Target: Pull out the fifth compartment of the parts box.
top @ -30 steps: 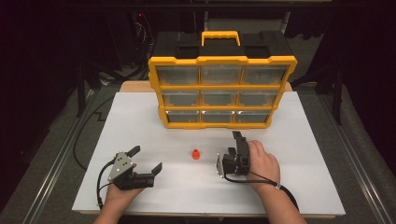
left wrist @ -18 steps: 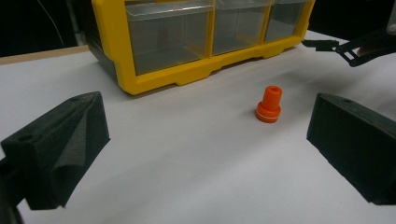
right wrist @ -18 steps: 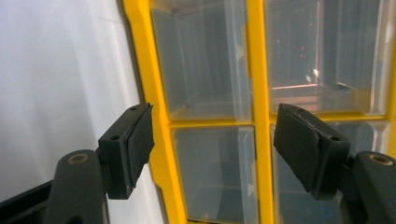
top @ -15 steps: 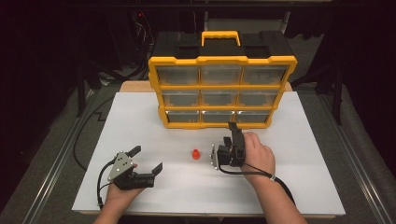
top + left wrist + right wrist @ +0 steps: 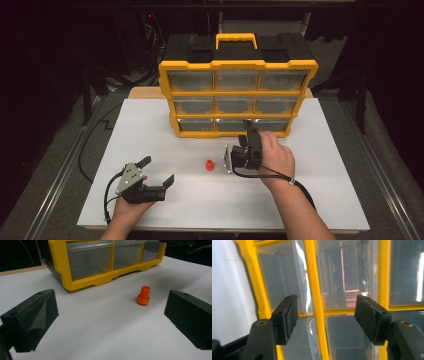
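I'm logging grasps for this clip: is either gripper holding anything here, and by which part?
Nothing is held. The left gripper rests open on the table, the orange plug lying beyond it. The right gripper, jaws just closing, faces the yellow drawer cabinet, empty.

you work at a white desk [image 5: 150, 130] with a wooden edge at its far side; around you the room lies dark, grey floor [image 5: 45, 165] and black cables [image 5: 92, 145] at your left.
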Motion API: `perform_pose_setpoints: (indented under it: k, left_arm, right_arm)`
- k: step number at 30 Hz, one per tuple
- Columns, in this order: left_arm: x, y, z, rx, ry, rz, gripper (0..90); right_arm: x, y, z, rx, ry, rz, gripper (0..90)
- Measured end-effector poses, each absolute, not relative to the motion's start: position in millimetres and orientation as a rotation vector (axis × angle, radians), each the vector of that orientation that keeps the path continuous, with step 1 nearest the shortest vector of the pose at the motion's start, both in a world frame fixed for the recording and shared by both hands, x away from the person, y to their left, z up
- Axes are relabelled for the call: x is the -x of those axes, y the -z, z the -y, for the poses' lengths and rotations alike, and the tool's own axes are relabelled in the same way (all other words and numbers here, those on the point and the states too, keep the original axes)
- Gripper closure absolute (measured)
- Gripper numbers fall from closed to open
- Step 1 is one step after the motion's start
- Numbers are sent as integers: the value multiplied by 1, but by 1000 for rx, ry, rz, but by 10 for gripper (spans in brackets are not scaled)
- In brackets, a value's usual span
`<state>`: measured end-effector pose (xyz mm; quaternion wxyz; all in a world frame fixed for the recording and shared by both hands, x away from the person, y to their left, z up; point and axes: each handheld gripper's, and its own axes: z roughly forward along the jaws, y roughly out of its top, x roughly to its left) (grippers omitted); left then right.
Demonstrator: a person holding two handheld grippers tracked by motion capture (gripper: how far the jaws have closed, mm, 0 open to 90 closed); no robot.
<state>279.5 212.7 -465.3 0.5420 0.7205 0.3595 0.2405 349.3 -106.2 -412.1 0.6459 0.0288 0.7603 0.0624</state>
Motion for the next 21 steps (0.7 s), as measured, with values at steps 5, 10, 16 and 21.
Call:
perform_pose_setpoints:
  k: [5,10,16,21]
  left_arm:
    - [-279,465,-213,-1713,-574,-849,3]
    - [-279,465,-212,-1713,-576,-846,3]
    - [-279,465,-210,-1729,-581,-834,3]
    - [-279,465,-209,-1726,-582,-828,3]
  right_arm:
    - [-352,404,104,-67,-135,-1717,384]
    - [-356,395,100,-59,-123,-1702,412]
    - [-362,384,97,-68,-128,-1695,464]
    - [-366,379,94,-55,-126,-1679,495]
